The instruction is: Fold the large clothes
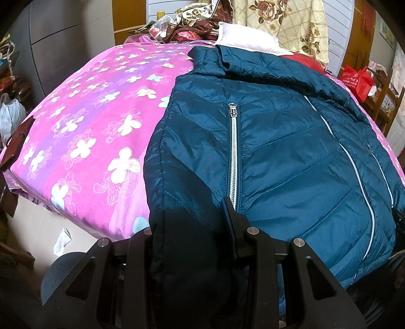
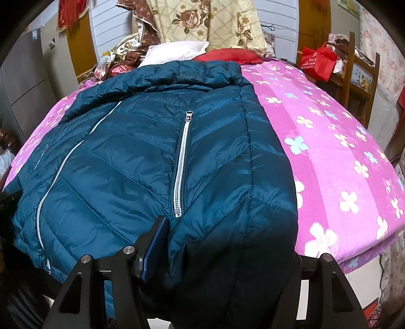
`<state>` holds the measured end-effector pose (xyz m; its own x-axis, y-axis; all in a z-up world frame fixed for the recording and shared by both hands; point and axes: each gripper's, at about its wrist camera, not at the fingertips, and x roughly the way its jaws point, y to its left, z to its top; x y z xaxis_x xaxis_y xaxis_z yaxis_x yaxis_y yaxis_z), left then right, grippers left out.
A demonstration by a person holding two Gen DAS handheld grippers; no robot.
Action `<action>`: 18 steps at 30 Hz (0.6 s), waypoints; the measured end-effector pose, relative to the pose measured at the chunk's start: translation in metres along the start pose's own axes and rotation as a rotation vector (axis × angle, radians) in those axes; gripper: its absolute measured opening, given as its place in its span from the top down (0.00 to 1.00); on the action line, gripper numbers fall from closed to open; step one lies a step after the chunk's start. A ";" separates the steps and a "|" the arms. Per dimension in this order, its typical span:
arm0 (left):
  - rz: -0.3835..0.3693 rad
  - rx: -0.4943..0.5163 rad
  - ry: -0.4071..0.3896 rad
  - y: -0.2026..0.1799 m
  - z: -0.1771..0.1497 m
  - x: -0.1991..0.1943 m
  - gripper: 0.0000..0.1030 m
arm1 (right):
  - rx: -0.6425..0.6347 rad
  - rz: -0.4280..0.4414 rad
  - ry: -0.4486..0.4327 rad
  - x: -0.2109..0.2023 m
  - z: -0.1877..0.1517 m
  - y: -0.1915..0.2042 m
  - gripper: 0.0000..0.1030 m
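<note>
Bedding in pink floral print covers your bed [image 1: 83, 141], and the teal quilted jacket [image 1: 278, 151] lies front up across it, hem toward you. Your left hand-held gripper [image 1: 192, 220] clamps the hem's left corner; your right hand-held gripper [image 2: 227, 240] clamps the right corner, jaws wider.

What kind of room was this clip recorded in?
Most likely a home bedroom. A teal quilted jacket lies spread on a bed with a pink flowered sheet, a white pillow and a floral quilt are piled at its far end, and a wooden chair stands alongside.
</note>
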<state>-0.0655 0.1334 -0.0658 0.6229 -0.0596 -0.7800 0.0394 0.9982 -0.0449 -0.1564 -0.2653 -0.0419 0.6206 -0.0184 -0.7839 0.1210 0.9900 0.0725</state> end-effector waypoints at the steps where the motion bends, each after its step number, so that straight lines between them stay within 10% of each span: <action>1: 0.002 0.002 0.000 0.000 0.000 -0.001 0.70 | 0.001 0.002 0.000 0.000 0.000 0.000 0.41; 13: -0.009 -0.012 -0.004 0.002 -0.001 0.000 0.70 | -0.014 0.012 0.005 -0.002 0.000 0.002 0.43; 18: -0.034 -0.019 0.004 0.006 -0.001 -0.002 0.86 | 0.031 0.131 -0.029 -0.013 0.000 -0.013 0.80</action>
<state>-0.0670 0.1394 -0.0650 0.6182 -0.0932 -0.7805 0.0451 0.9955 -0.0831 -0.1665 -0.2776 -0.0328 0.6551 0.1059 -0.7481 0.0612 0.9794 0.1923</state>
